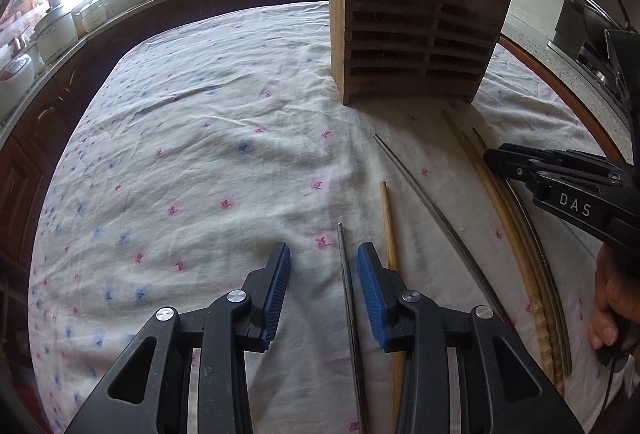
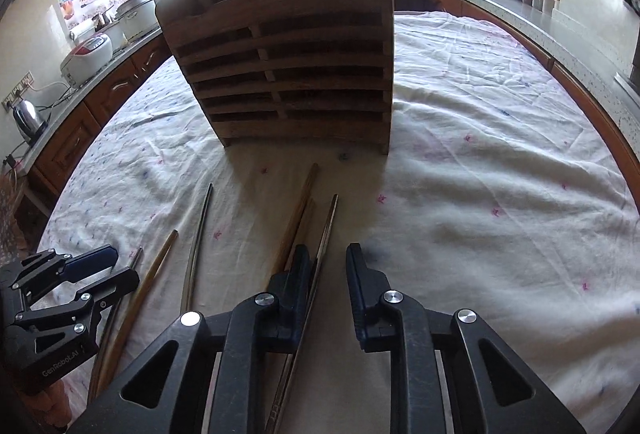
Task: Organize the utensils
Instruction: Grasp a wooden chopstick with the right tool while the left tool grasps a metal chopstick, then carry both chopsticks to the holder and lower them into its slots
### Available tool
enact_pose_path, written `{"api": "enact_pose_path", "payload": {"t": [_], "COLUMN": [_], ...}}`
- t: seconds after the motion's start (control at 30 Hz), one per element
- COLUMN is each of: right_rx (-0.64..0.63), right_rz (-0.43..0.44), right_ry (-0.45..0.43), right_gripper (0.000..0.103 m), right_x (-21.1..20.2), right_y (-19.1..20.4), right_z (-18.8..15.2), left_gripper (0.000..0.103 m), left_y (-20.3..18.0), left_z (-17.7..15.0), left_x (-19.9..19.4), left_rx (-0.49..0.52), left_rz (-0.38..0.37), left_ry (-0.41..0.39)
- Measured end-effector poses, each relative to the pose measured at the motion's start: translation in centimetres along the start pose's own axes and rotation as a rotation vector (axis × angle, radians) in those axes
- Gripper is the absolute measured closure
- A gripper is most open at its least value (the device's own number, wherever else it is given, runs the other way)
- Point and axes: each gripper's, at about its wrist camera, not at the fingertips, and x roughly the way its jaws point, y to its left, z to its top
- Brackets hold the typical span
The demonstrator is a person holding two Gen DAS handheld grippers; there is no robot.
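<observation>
Left gripper [image 1: 324,266] jaws gape wide, holding nothing; a metal chopstick [image 1: 347,286] lies between its blue pads [image 1: 370,284], long axis pointing away toward the wooden utensil holder [image 1: 412,38]. Right gripper [image 2: 328,270] likewise parted and empty, over another metal chopstick [image 2: 326,230] beside two wooden chopsticks [image 2: 296,206]. All rest on a floral tablecloth [image 1: 200,138]; kitchen counter [image 2: 500,10] behind.
</observation>
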Motion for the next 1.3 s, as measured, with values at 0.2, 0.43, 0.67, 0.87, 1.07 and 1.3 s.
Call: {"api": "enact_pose_path", "payload": {"t": [0.2,0.43,0.67,0.87,1.07,1.3], "right_rx": [-0.047,-0.007,0.059,0.078,0.092,0.093], "right_rz": [-0.039,-0.005,0.084,0.120,0.151,0.157], "right_ry": [-0.018,-0.016,-0.078,-0.164,-0.285,-0.408], "right_gripper": [0.085,0.098,0.099,0.099,0.099,0.099], "right_x": [1.0,0.3,-4.0,-8.5,-13.5,-17.9], "right_y": [0.7,0.1,-0.9,-1.0,-1.1,-1.4], "right_z": [0.9,0.7,-0.1,0.1,1.3,3.1], "left_gripper": [0.090,0.101,0.101,0.101,0.101,0.101], "left_y": [-0.4,0.7,3.0,4.7,5.5,6.5], "left_z": [0.2,-0.1,-0.6,-0.7,-0.9,-1.4], "left_x": [0.3,-0.8,-5.2,-10.2,-15.7,-19.3], "left_rx": [0.029,-0.019,-0.111,-0.161,-0.178,-0.195], "left_rz": [-0.007,-0.055,-0.147,-0.207,-0.234,-0.246], "left_ry": [-0.017,-0.029,-0.113,-0.222,-0.346,-0.438]}}
